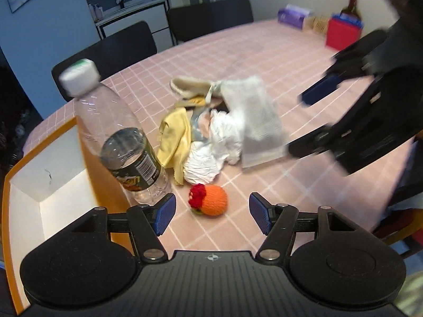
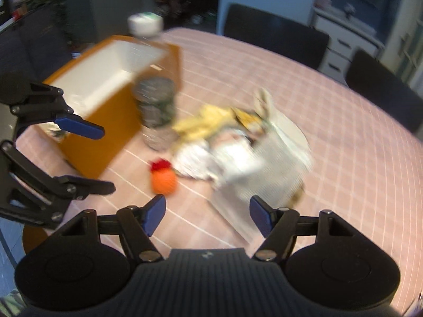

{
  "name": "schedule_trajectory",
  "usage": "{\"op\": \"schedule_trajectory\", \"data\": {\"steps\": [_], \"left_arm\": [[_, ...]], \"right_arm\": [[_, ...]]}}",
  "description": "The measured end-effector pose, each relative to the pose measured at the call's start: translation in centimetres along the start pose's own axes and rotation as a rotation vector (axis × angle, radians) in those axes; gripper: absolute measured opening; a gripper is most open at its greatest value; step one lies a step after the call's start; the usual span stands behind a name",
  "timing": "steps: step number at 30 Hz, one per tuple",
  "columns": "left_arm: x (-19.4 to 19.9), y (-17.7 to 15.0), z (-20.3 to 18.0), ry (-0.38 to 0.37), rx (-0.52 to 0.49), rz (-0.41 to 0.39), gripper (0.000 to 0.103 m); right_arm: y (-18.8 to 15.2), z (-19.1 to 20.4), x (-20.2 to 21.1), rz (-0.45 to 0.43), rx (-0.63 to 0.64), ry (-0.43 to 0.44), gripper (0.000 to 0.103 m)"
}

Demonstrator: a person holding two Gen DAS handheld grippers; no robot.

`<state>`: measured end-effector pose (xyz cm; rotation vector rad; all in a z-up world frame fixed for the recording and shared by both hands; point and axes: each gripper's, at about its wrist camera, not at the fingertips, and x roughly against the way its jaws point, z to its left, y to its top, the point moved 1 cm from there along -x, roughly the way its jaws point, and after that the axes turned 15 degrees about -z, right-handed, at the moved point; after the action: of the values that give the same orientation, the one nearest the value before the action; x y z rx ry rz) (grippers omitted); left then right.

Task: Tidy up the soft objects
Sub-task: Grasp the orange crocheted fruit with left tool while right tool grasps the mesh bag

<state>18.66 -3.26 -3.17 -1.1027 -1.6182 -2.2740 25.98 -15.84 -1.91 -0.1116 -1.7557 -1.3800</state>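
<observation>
left gripper [image 1: 211,215]: fingers spread wide, holding nothing, low over the tabletop [image 1: 304,60] just in front of the knitted orange ball [image 1: 214,203].
right gripper [image 2: 207,215]: fingers parted and empty, near the white cloth [image 1: 255,121]; view blurred, contact unclear.
soft pile: yellow cloth [image 1: 175,138], crumpled white fabric [image 1: 211,155], cream item [image 1: 194,87], heaped mid-tabletop.
orange box [image 1: 34,174]: open, left of pile.
water bottle [image 1: 116,137]: upright, beside the box.
</observation>
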Motion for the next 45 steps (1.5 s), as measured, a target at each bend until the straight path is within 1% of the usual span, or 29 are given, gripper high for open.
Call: {"op": "schedule_trajectory", "data": {"steps": [1, 2, 3, 4, 5, 7, 11, 13, 16, 18, 19, 20, 21, 22, 23, 24, 26, 28, 32, 34, 35, 37, 38, 39, 45], "left_arm": [[-1.3, -0.3, -0.1, 0.021, -0.018, 0.014, 0.080], [-2.0, -0.7, -0.7, 0.046, -0.035, 0.030, 0.080], [-3.1, -0.8, -0.7, 0.063, -0.041, 0.046, 0.080], [-4.0, -1.0, -0.8, 0.073, -0.039, 0.064, 0.080], [-4.6, -1.3, -0.7, 0.080, -0.033, 0.083, 0.080], [-5.7, -1.5, -0.6, 0.084, -0.023, 0.114, 0.085], [-7.9, -2.0, -0.7, 0.116, -0.046, 0.170, 0.087], [-8.6, -2.2, -0.5, 0.105, -0.024, 0.177, 0.090], [-9.2, -2.2, -0.2, 0.097, -0.002, 0.184, 0.090], [-9.5, -2.1, -0.3, 0.097, -0.006, 0.185, 0.090], [-9.5, -2.1, -0.3, 0.097, -0.014, 0.184, 0.090], [-9.5, -2.1, -0.4, 0.096, -0.022, 0.182, 0.089], [-9.5, -2.1, -0.5, 0.093, -0.028, 0.181, 0.088], [-9.6, -2.2, -0.5, 0.091, -0.032, 0.180, 0.088], [-9.6, -2.2, -0.6, 0.088, -0.033, 0.178, 0.088], [-9.7, -2.2, -0.8, 0.086, -0.035, 0.174, 0.088], [-9.9, -2.3, -0.8, 0.085, -0.045, 0.166, 0.088], [-10.0, -2.4, -1.0, 0.094, -0.065, 0.159, 0.088], [-10.2, -2.7, -1.1, 0.096, -0.068, 0.149, 0.088], [-10.1, -2.9, -1.2, 0.098, -0.065, 0.152, 0.077], [-10.1, -2.9, -1.2, 0.097, -0.061, 0.155, 0.076], [-9.8, -3.0, -1.1, 0.093, -0.048, 0.160, 0.066], [-9.6, -3.1, -1.1, 0.091, -0.042, 0.164, 0.065], [-9.4, -3.2, -1.1, 0.085, -0.034, 0.164, 0.060], [-7.3, -3.7, -0.9, 0.089, -0.003, 0.127, 0.059]], "right_arm": [[-0.4, -0.8, -0.4, 0.007, -0.014, -0.010, 0.077], [-0.8, -1.6, -0.7, 0.012, -0.026, -0.019, 0.082], [-1.0, -2.2, -1.1, 0.016, -0.036, -0.026, 0.084], [-1.2, -2.9, -1.6, 0.022, -0.045, -0.033, 0.089], [-1.6, -3.7, -1.8, 0.026, -0.056, -0.042, 0.092], [-1.7, -4.8, -2.9, 0.040, -0.085, -0.052, 0.092], [-1.4, -6.1, -5.4, 0.055, -0.171, -0.044, 0.094], [-1.0, -6.2, -6.4, 0.046, -0.192, -0.035, 0.094], [-0.3, -6.0, -7.6, 0.025, -0.185, -0.033, 0.094], [-0.1, -5.8, -8.3, 0.035, -0.184, -0.045, 0.087], [-0.2, -5.7, -8.6, 0.042, -0.184, -0.044, 0.079], [-0.2, -5.6, -8.6, 0.046, -0.185, -0.045, 0.068], [-0.3, -5.6, -8.6, 0.048, -0.182, -0.052, 0.064], [-0.5, -5.6, -8.4, 0.046, -0.175, -0.062, 0.057], [-0.6, -5.6, -8.2, 0.042, -0.170, -0.068, 0.047], [-0.7, -5.7, -8.0, 0.039, -0.166, -0.071, 0.040], [-0.9, -6.0, -7.4, 0.037, -0.171, -0.070, 0.007], [-1.2, -6.2, -6.7, 0.028, -0.168, -0.058, 0.000], [-1.6, -5.9, -4.8, 0.018, -0.143, -0.047, 0.000], [-1.9, -5.4, -4.0, 0.034, -0.125, -0.036, 0.000], [-2.1, -5.0, -3.6, 0.046, -0.111, -0.031, 0.000], [-2.7, -4.2, -3.0, 0.063, -0.082, -0.027, 0.000], [-3.0, -3.8, -2.7, 0.069, -0.069, -0.022, 0.000], [-3.2, -3.5, -2.5, 0.074, -0.061, -0.019, 0.000], [-3.8, -2.2, -1.1, 0.077, -0.037, -0.005, 0.000]]}}
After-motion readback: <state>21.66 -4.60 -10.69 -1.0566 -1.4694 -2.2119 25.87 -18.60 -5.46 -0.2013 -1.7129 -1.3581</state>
